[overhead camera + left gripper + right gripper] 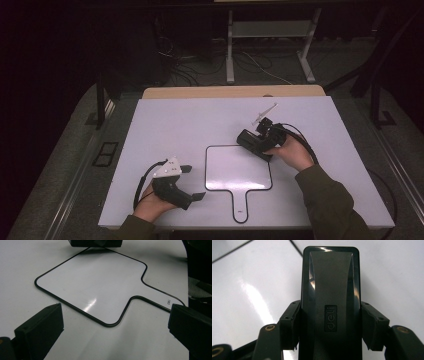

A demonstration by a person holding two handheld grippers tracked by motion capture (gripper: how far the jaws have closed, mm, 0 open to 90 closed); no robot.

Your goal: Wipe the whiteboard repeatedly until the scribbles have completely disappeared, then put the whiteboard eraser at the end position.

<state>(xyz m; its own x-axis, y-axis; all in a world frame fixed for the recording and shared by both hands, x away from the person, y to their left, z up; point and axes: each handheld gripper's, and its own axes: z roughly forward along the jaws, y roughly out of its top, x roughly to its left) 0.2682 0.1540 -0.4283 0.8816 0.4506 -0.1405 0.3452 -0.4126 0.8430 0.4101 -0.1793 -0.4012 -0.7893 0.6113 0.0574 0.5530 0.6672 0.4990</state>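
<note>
A small white board (239,167) with a black rim and a short handle lies flat near the table's front edge; it also appears in the left gripper view (95,282). My right gripper (256,144) is shut on a black eraser (250,141) at the board's far right corner. In the right gripper view the eraser (330,290), marked "deli", sits clamped between both jaws of that gripper (330,323). My left gripper (192,182) rests left of the board, open and holding nothing. Its jaws (113,315) stand wide apart, facing the board.
The white table top (165,125) carries a thin pale pen-like object (265,112) just beyond the right gripper. A wooden strip (235,91) runs along the table's far edge. Behind it stand desk legs (230,50) and cables on a dark floor.
</note>
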